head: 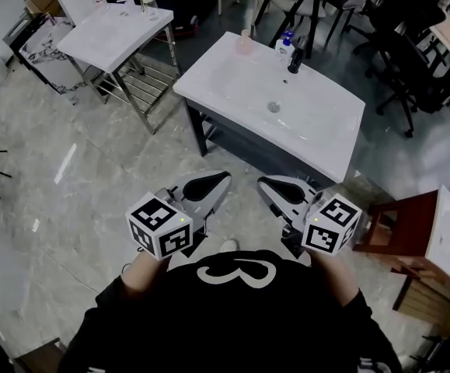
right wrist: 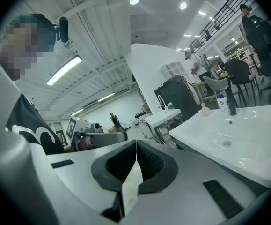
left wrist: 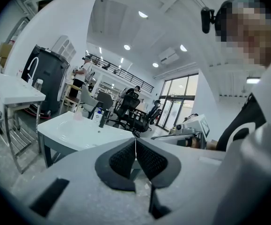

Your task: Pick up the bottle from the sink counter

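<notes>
PROGRESS: 0 steps done | left gripper, right gripper: jaws together, empty | bottle on sink counter, well apart | approach, grasp remain

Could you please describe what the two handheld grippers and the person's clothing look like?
The left gripper and right gripper are alike: pale grey shells tapering to black-rimmed jaws with ribbed black pads. Each carries a white cube printed with black square markers. No cables show. The person wears a black long-sleeved top with a white print.
</notes>
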`<state>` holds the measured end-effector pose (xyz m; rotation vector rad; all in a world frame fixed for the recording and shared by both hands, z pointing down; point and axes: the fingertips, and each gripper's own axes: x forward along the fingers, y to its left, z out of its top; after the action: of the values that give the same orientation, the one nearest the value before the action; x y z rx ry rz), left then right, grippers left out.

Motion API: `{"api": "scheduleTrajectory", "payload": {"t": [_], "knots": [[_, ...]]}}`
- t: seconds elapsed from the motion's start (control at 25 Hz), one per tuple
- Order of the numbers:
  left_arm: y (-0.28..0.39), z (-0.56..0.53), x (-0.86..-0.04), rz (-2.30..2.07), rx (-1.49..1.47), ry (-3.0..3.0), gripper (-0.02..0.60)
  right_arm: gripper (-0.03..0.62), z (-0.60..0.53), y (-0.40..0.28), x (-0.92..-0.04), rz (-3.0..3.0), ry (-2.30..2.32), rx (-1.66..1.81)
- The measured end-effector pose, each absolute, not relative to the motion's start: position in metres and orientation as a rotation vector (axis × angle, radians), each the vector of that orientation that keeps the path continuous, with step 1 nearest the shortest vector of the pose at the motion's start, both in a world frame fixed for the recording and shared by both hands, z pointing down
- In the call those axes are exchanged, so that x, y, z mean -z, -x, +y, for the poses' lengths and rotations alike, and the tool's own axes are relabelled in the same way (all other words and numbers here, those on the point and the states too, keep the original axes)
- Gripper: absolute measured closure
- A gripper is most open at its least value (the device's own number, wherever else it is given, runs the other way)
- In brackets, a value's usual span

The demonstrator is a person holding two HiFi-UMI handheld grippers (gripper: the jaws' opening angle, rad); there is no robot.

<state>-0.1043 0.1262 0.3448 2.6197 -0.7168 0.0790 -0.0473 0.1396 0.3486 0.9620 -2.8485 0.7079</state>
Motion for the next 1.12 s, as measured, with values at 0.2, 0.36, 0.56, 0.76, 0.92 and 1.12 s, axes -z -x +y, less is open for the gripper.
{"api": "scheduleTrajectory", "payload": {"t": [0.2,0.36,0.56,0.76,0.92,1.12], "knots": [[0.092,0.112,-0.341,-0.693,-0.08,-2.639,0.566,0.58,0.122,0.033,-0.341,-2.862,-1.0,-0.686],[0.085,0.096,-0.341,-0.701,-0.074,-2.638,0.565,0.58,0.105,0.026,-0.34,-2.876,-1.003,-0.676],[0.069,0.062,-0.34,-0.71,-0.082,-2.642,0.566,0.58,0.068,0.011,-0.34,-2.894,-0.994,-0.682],[0.041,0.013,-0.339,-0.713,-0.099,-2.631,0.566,0.58,0.016,-0.015,-0.338,-2.901,-0.986,-0.703],[0.019,-0.027,-0.34,-0.727,-0.114,-2.624,0.566,0.58,-0.025,-0.037,-0.34,-2.899,-0.978,-0.714],[0.001,-0.078,-0.346,-0.765,-0.127,-2.602,0.565,0.58,-0.075,-0.057,-0.341,-2.912,-0.959,-0.728]]}}
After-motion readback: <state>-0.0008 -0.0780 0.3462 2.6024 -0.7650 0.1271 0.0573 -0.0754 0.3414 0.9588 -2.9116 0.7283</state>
